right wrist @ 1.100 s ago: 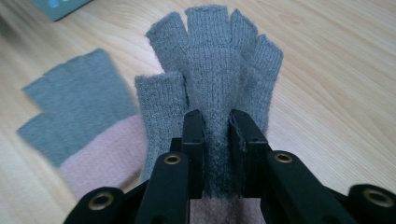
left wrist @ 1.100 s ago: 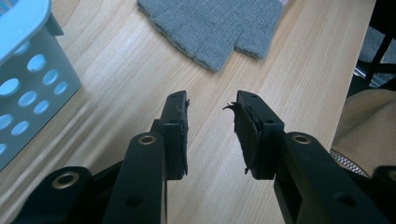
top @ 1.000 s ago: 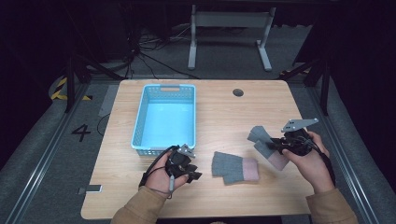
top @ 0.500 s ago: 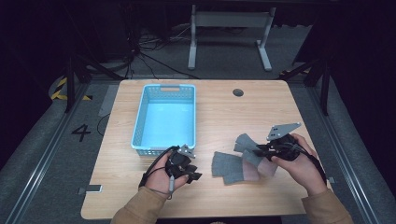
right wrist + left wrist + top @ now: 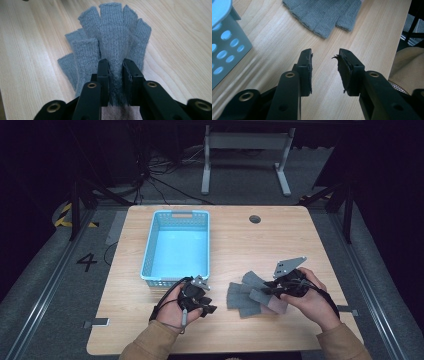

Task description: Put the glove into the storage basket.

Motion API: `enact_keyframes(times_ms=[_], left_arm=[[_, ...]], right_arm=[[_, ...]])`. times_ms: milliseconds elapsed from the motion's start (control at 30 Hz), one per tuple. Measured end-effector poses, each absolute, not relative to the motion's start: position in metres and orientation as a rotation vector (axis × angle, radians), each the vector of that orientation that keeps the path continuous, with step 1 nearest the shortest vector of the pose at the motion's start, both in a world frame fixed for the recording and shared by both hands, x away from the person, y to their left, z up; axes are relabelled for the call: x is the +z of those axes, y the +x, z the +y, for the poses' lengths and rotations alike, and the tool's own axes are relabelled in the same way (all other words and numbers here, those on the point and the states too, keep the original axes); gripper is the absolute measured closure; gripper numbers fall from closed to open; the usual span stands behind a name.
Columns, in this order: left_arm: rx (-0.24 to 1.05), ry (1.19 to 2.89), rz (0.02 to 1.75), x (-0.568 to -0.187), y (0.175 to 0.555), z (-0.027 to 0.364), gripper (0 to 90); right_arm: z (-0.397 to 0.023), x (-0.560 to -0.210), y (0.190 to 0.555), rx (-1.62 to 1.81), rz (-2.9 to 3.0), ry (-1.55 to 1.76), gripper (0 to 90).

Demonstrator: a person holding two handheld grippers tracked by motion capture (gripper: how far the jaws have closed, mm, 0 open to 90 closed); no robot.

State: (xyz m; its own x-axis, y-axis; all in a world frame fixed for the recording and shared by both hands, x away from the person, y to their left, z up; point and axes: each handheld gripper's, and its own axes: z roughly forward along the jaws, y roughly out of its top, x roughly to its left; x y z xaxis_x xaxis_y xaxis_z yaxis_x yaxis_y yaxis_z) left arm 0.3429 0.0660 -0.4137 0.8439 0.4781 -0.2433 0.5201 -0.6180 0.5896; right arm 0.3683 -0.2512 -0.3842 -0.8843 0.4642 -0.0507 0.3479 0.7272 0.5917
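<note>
A pale wooden bench [image 5: 235, 240] stands on dark grey carpet floor [image 5: 45, 285]. Behind it, a grey metal frame stand [image 5: 245, 150] and black cables [image 5: 160, 180] lie in dim light.

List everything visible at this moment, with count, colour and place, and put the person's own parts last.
Gloves: two, grey knit, fingerless, with pinkish cuffs; near right part of the table, one lying flat, the other held over it.
Basket: one, light blue, perforated walls, nothing seen inside; left-centre of the table.
Table: one, light wood, with a dark round hole near its far edge.
Frame: one, grey metal, on the floor beyond the table.
Floor marking: one dark 4, left of the table.
Left gripper: black, jaws open with nothing between them, just in front of the basket.
Right gripper: black, pinching the upper glove.
Hands: two, tan sleeves, near edge.
</note>
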Motion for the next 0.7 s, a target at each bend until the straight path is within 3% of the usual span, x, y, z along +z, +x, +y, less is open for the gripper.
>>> enact_keyframes(times_ms=[700], left_arm=[[-0.094, 2.359, 0.713, -0.416, 0.341, 0.062, 66.8]], right_arm=[[-0.228, -0.405, 0.366, 0.828, 2.818, 0.552, 77.3]])
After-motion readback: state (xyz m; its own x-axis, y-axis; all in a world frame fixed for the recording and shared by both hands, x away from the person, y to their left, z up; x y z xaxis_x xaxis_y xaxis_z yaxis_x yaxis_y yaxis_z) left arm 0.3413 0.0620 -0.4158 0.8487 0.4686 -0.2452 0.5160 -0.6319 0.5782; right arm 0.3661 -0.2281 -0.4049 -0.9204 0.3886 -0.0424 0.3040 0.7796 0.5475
